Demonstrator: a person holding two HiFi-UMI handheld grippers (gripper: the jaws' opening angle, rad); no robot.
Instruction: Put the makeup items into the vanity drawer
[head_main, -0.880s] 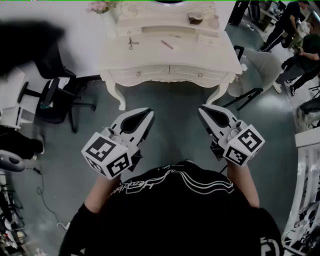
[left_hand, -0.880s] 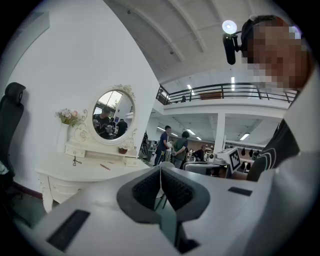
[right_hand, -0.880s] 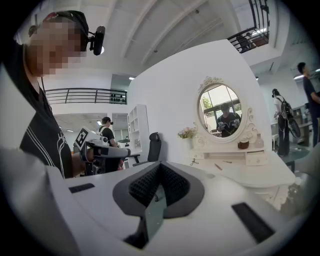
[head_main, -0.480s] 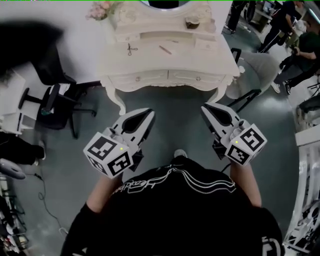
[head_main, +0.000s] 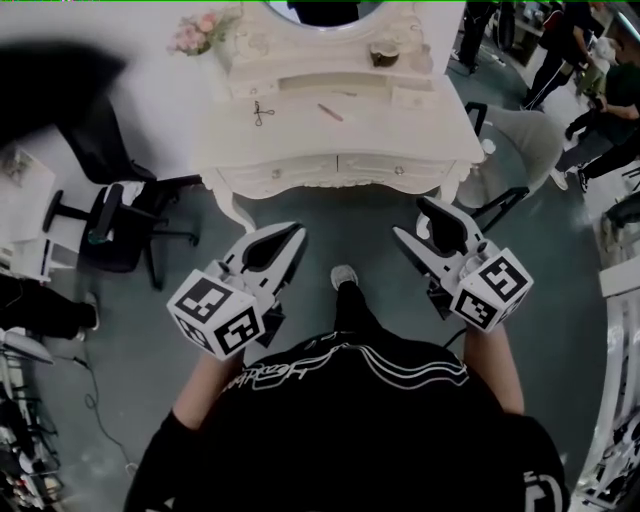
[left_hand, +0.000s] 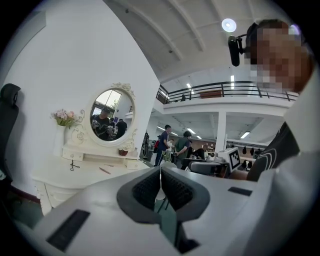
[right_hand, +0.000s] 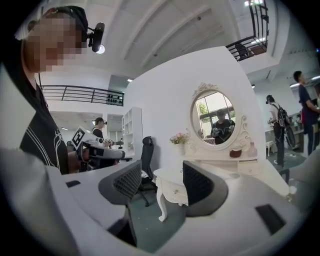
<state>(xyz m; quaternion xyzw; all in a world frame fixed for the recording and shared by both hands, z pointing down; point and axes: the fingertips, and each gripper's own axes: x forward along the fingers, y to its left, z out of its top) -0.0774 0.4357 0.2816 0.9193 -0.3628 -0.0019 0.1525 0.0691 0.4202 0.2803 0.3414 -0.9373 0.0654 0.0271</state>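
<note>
Grey-green workshop floor (head_main: 330, 225) lies open between the person and the cream-white carved vanity table (head_main: 400, 130), which now sits nearer in the head view than a moment ago; a grey shoe (head_main: 343, 276) has come into sight mid-stride between the two tools, so the approach looks under way and nothing is yet handled; the left gripper (head_main: 296, 230) is carried with its ribbed pads pressed together and nothing between them, as the left gripper view shows; the right gripper (head_main: 409, 219), narrower a moment earlier, now has its jaws well apart and empty, seemingly readied for a drawer knob or a first pick; the makeup items rest on the tabletop, well apart from both tools: a small dark scissor-shaped tool (head_main: 265, 110) towards the left, a slim pink stick (head_main: 330, 112) near the middle, and a small white box (head_main: 410, 97) at the right; both white drawer fronts (head_main: 385, 168) under the top look closed, so opening one probably comes first; room to move is fair straight ahead; a black office chair (head_main: 125, 210) crowds the left flank, a grey-seated chair (head_main: 505, 135) stands just beside the table's right corner, and the table's curved legs (head_main: 235, 205) flare outward at foot level; bystanders (head_main: 590, 70) stand well off to the right.
</note>
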